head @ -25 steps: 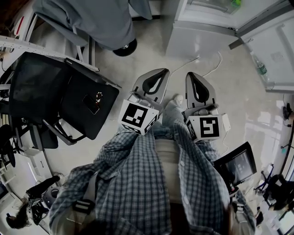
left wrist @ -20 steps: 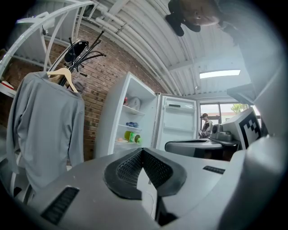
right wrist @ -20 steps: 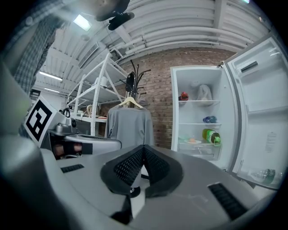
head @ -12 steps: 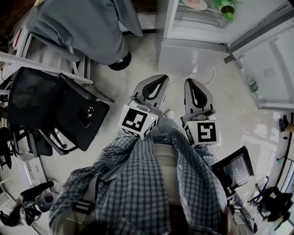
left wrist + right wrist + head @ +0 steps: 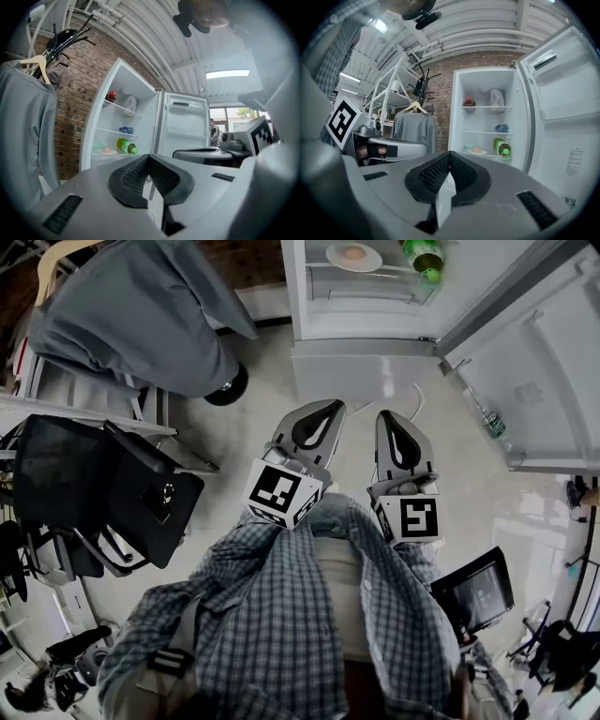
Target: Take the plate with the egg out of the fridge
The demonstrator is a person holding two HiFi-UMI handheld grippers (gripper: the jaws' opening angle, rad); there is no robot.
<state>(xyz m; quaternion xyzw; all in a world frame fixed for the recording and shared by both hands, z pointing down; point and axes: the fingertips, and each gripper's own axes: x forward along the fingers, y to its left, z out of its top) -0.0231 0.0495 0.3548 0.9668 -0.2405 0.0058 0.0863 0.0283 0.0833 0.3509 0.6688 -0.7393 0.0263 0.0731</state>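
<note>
The fridge (image 5: 366, 367) stands open with its door swung wide, so the way in is clear. The plate (image 5: 354, 256) with the egg (image 5: 352, 251) sits on a lower shelf inside, just beside a green bottle (image 5: 424, 257). The left gripper (image 5: 323, 411) and right gripper (image 5: 394, 420) hang well short of it, each with its jaws pressed together and empty. Approach, grasp and lift-out are all left to do.

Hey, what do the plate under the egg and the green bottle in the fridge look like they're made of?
The round white plate looks like glazed ceramic, though it could be plastic: pale and smooth. The green bottle beside it seems to be translucent plastic, with light glowing through it.
</note>
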